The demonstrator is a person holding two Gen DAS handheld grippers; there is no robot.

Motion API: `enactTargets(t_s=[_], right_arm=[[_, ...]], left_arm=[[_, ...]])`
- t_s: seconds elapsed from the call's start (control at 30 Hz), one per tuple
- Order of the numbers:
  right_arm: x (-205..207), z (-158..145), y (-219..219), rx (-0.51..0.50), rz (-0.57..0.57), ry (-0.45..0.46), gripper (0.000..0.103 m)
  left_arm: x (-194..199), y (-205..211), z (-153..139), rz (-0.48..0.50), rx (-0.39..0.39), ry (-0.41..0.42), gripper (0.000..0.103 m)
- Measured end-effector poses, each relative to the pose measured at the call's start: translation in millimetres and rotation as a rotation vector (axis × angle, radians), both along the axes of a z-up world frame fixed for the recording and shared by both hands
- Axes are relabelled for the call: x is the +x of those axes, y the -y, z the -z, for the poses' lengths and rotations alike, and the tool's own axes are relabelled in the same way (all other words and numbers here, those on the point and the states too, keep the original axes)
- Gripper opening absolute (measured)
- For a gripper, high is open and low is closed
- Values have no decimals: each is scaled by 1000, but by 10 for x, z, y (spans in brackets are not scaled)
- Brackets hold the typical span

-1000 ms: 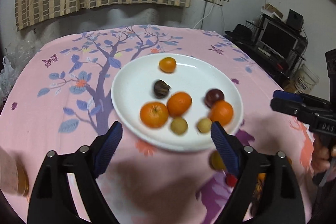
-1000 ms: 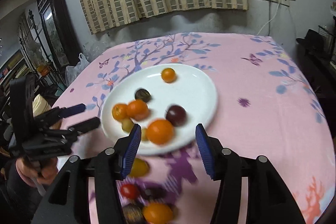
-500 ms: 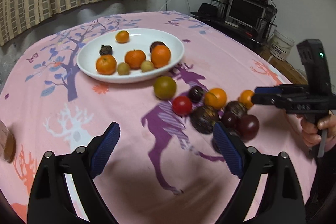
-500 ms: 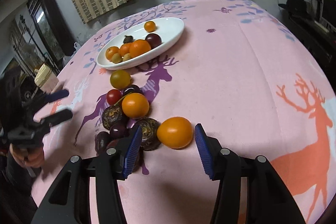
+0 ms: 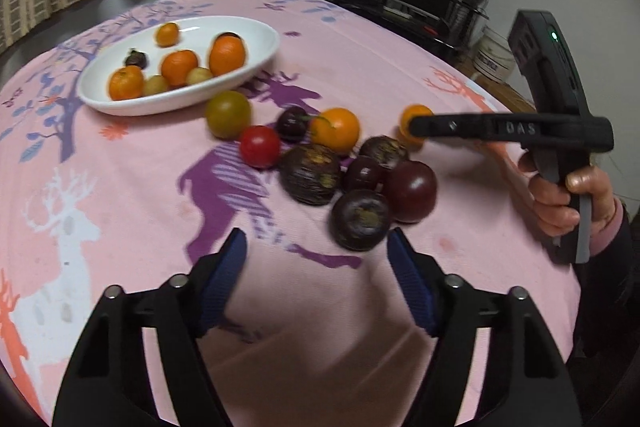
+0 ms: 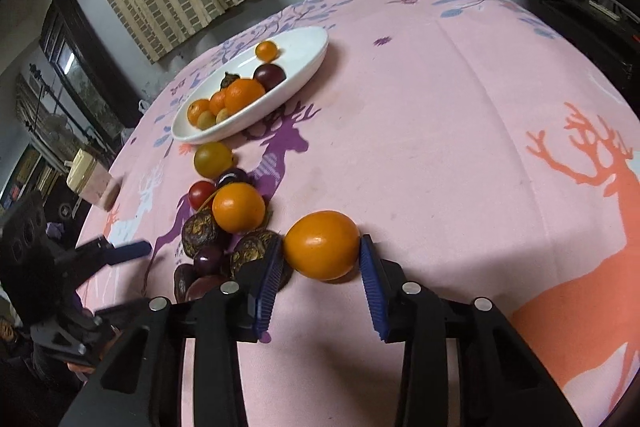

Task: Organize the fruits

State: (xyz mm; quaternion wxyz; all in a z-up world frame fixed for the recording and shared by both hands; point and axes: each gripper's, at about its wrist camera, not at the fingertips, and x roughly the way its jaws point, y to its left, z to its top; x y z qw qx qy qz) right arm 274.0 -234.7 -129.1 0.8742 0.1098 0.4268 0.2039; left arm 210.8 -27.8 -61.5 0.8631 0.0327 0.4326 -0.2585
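Fruits lie in two lots on my pink tablecloth (image 6: 460, 155): some on the white plate (image 6: 308, 65) toward eleven o'clock in my right wrist view, the rest loose on the cloth between that plate and my grippers.

My right gripper (image 6: 320, 269) straddles the nearest orange (image 6: 322, 245), which sits on the cloth dead ahead at twelve o'clock. Its jaws are closing with the orange between them; the blue pads look to be just at its two sides, and I cannot tell whether they press yet. At ten o'clock from that orange lies a second orange (image 6: 239, 207), with a red tomato (image 6: 201, 194) and a yellow-green fruit (image 6: 213, 159) beyond it toward the plate, and dark purple fruits (image 6: 200, 229) clustered just beside.

My left gripper (image 5: 316, 277) hovers over bare cloth, jaws closing with nothing between them. A dark purple fruit (image 5: 360, 220) sits just past its right pad at one o'clock, with a dark red plum (image 5: 412, 191) touching it. On the plate, oranges (image 5: 226, 55) lie among smaller yellowish and dark fruits.
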Motion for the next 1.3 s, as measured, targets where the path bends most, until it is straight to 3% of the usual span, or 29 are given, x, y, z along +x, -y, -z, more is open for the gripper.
enactTargets(t_s=[0.13, 0.5, 0.7, 1.3], right_arm=[[-2, -5, 42, 12, 6, -3, 39], [-79, -100, 58, 34, -10, 32, 39], [-85, -106, 62, 38, -11, 34, 39], [-97, -95, 49, 34, -18, 31, 40]], left_arm=[[29, 167, 35, 40, -12, -17, 59], [146, 353, 123, 54, 9, -32, 60], [149, 332, 136, 74, 5, -31, 50], [201, 262, 170, 100, -26, -29, 40]])
